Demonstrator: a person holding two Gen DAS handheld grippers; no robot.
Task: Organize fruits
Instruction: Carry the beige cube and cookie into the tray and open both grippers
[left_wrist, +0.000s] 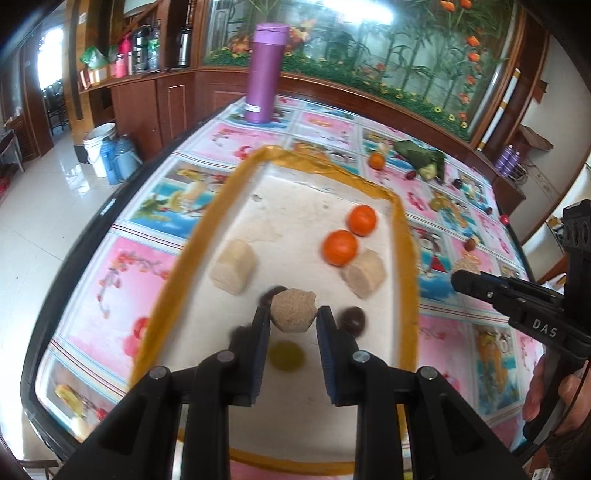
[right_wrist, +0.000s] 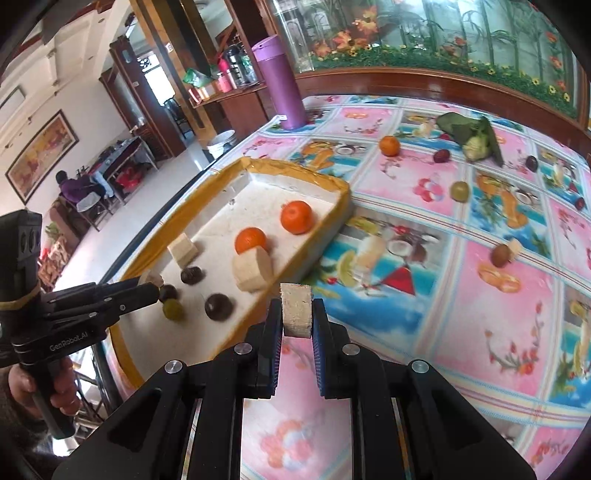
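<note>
A white foam tray (left_wrist: 325, 184) with a yellow taped rim lies on the table; it also shows in the right wrist view (right_wrist: 295, 181). It holds two oranges (left_wrist: 340, 247), two beige chunks (left_wrist: 233, 271), dark round fruits (left_wrist: 352, 320) and a green one (left_wrist: 287, 355). My left gripper (left_wrist: 293, 314) is shut on a beige chunk (left_wrist: 293, 310) above the tray. My right gripper (right_wrist: 296, 314) is shut on another beige chunk (right_wrist: 295, 312) just right of the tray's near corner. It shows in the left wrist view (left_wrist: 465, 280) at the right.
A tall purple bottle (left_wrist: 265, 74) stands at the table's far edge. Loose on the flowered cloth are an orange (right_wrist: 389, 145), dark fruits (right_wrist: 441, 156), a green fruit (right_wrist: 460, 191), a brown fruit (right_wrist: 500, 255) and a leafy cauliflower (right_wrist: 474, 138). The table edge runs left of the tray.
</note>
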